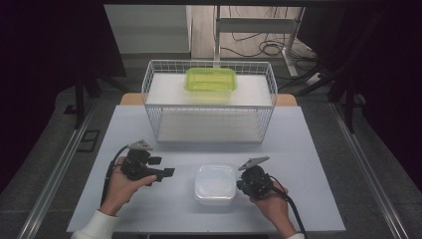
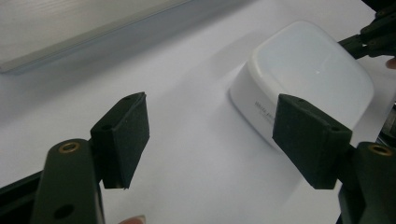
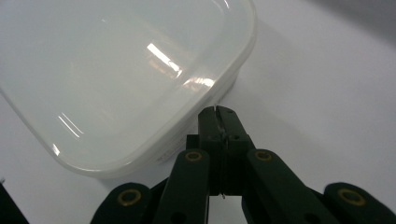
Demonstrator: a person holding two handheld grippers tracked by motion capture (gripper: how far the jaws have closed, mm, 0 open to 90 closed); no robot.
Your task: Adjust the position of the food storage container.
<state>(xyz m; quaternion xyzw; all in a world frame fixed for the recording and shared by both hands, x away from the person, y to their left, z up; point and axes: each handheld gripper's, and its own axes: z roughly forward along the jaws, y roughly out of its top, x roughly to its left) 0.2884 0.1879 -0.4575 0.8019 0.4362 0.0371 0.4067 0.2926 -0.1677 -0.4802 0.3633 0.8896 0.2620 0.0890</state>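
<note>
A white lidded container sits on the pale grey worktop. Both tools, left and right, are black. The wire basket is white, the box on it lime green.

Lidded container is sitting on the table between the left gripper and right gripper. Behind it a wire rack is standing, a second container resting on its upper shelf.

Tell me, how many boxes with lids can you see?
2. A white box sits on the table between the two hand-held grippers. A green box rests on the top shelf of the wire rack behind it.
</note>
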